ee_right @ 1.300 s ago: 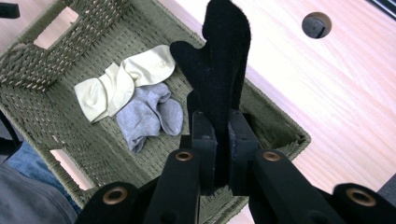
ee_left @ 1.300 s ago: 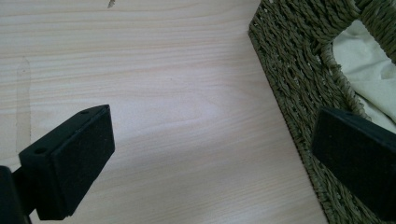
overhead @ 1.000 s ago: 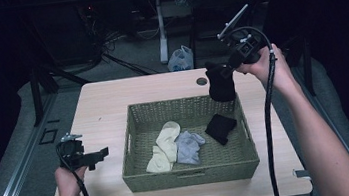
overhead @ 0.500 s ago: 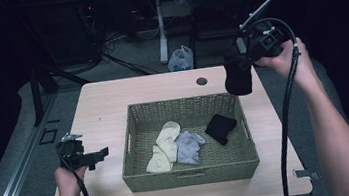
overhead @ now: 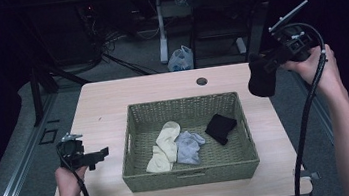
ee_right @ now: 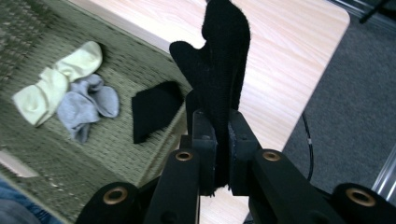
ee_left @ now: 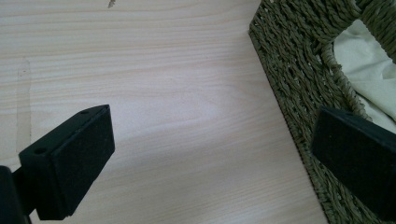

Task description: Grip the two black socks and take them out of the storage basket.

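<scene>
Down at the tabletop's near left edge, the left tool sits low in the person's hand, its jaws spread wide and holding nothing; in the left gripper view they straddle bare wood just beside the basket's left wall. The woven basket stands in the middle of the tabletop, closer to the near edge. Inside lie a cream sock, a grey sock touching it on the right, and a black sock a little apart toward the basket's right wall. Farther off, above the right edge toward the far right corner, the right tool is raised, its jaws clamped on a second black sock that hangs free.
</scene>
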{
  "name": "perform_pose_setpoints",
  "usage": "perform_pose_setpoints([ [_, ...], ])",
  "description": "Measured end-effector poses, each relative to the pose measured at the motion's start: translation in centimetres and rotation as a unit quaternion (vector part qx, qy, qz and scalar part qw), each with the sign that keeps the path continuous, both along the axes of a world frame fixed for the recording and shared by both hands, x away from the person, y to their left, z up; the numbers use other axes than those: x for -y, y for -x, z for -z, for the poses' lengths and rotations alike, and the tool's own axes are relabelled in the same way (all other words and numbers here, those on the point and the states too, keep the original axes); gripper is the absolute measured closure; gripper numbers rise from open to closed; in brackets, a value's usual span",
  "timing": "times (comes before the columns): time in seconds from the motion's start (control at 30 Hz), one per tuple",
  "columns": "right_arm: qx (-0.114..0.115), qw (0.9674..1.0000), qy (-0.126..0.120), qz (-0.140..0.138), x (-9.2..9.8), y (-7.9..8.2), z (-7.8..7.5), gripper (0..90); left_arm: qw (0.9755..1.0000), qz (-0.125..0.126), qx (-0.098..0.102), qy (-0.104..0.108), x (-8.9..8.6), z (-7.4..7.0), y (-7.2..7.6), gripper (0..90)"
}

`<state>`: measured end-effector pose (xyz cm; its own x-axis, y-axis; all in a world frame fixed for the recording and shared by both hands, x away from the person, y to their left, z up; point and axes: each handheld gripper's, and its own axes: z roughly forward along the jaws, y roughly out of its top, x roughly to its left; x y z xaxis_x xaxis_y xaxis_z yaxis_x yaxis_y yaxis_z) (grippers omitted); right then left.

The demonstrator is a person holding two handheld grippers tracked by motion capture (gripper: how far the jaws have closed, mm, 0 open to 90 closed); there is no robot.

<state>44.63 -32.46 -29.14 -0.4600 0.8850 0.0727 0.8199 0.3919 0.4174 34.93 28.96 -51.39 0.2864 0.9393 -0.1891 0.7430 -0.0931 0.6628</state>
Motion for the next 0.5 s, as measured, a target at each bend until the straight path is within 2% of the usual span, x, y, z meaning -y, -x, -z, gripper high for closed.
perform_pose_setpoints([
  [0.27,-0.008,0.9993,0.007,0.035,2.1,-0.1,3.2,84.4,1.0,0.0,-0.003,0.001,0.0,0.0,0.0,0.1],
  [0.5,-0.03,0.9976,0.016,0.06,2.8,-0.3,7.3,84.4,1.0,0.001,-0.001,0.002,-0.1,-0.1,0.0,0.1],
])
